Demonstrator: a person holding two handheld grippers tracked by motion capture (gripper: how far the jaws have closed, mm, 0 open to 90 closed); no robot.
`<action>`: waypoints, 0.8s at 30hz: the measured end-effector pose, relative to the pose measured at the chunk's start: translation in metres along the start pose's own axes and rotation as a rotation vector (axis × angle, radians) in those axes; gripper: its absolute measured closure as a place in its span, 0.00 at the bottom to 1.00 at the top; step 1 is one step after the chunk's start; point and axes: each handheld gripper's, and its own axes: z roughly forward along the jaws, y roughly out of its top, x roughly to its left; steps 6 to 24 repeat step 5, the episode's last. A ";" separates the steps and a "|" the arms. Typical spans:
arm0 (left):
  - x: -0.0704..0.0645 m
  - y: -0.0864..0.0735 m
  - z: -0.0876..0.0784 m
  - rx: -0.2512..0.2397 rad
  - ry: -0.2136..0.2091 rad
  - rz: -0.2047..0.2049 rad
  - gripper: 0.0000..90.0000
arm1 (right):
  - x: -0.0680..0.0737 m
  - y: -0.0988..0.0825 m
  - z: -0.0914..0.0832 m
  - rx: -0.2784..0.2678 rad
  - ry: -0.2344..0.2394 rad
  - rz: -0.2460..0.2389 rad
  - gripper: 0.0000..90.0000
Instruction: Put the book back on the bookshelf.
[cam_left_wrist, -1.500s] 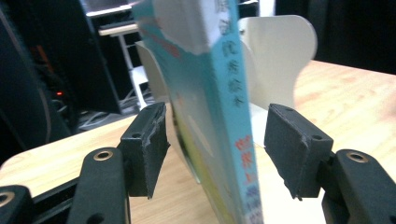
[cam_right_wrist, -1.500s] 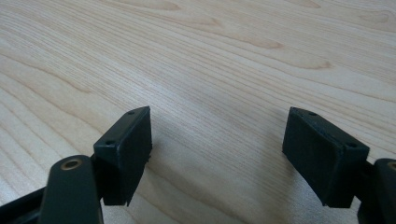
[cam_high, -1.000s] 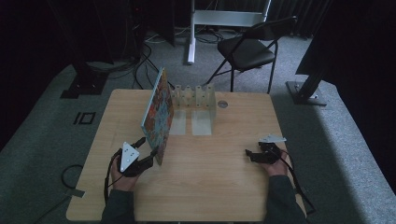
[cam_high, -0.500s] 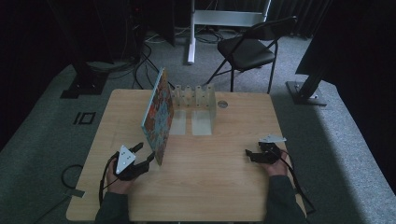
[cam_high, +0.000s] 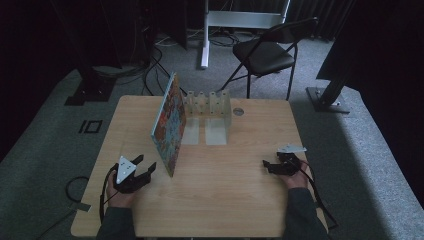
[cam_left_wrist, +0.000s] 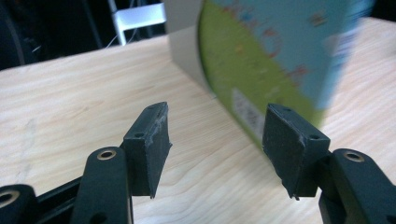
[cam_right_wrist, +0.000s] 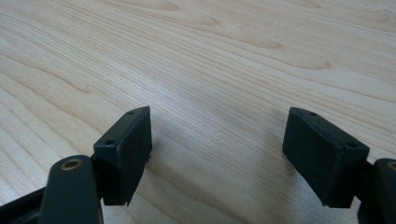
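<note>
A colourful picture book (cam_high: 169, 124) stands on edge on the wooden table (cam_high: 225, 200), its far end at the left side of a white slotted rack (cam_high: 212, 107). My left gripper (cam_high: 145, 163) sits low just left of the book's near corner, open, with nothing between its pads. In the left gripper view the book's green and blue cover (cam_left_wrist: 275, 56) rises behind the right jaw, and the left gripper (cam_left_wrist: 217, 135) holds only air. My right gripper (cam_high: 267, 166) rests at the table's right side, open over bare wood (cam_right_wrist: 217, 149), pointing left.
A black folding chair (cam_high: 265, 52) and a white stand (cam_high: 240, 20) are beyond the table's far edge. Cables (cam_high: 75, 185) trail off the table's left side. A small round grommet (cam_high: 238, 112) sits in the table beside the rack.
My left gripper has drawn back a little to the left and lower, away from the book's near edge. The right gripper and the book have stayed put.
</note>
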 end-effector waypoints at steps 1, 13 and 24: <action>0.001 -0.001 0.001 0.009 0.007 -0.007 0.46 | 0.000 0.000 0.000 0.000 0.000 0.000 0.26; 0.006 -0.002 0.004 0.031 0.015 -0.030 0.46 | 0.000 0.000 0.000 0.000 0.001 0.000 0.26; 0.006 -0.002 0.004 0.031 0.015 -0.030 0.46 | 0.000 0.000 0.000 0.000 0.001 0.000 0.26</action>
